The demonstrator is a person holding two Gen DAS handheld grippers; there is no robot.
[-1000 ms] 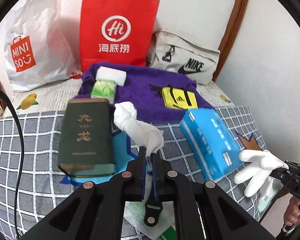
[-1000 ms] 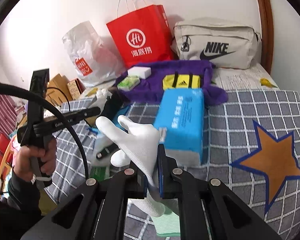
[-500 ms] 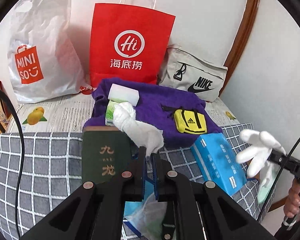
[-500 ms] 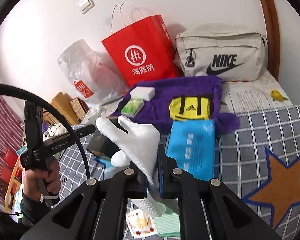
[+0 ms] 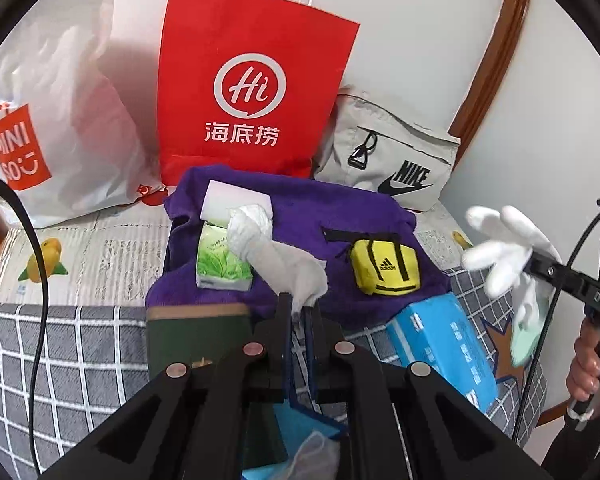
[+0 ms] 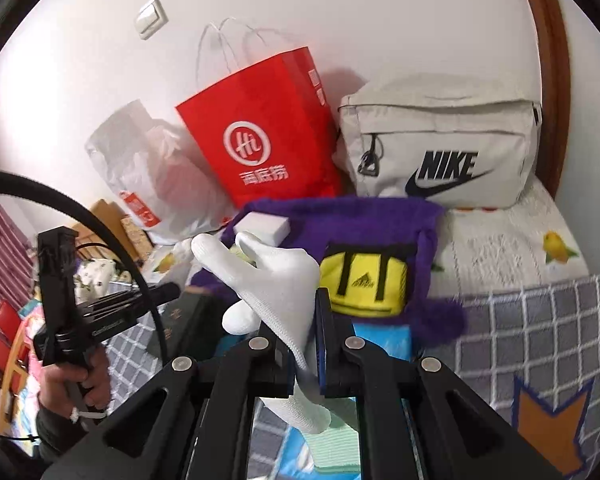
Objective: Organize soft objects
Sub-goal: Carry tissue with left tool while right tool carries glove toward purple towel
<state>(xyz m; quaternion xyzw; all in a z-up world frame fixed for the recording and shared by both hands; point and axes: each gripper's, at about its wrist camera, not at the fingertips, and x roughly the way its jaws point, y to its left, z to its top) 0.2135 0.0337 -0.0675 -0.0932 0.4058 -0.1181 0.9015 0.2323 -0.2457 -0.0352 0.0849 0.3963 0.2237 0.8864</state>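
White wall backs a bed spread with a grey, white-checked blanket, and along it we see, left to right, a crinkled white plastic Miniso bag, a stiff red paper Hi bag and a soft beige Nike pouch. Since a second ago both views have advanced toward the wall — the bags loom larger and the dark green box has slipped low, half behind the black frame. Our left gripper stays clamped on the cuff of a bunched white knit glove, held in the air above the fuzzy purple cloth, where a green-leaf tissue pack, a white foam block and a glossy yellow Adidas pouch lie. A smooth blue tissue packet sits just beside the cloth's near edge. Further right, our right gripper still pinches a second white knit glove by the wrist — its fingers splayed upward, carried above the blanket near the yellow pouch.
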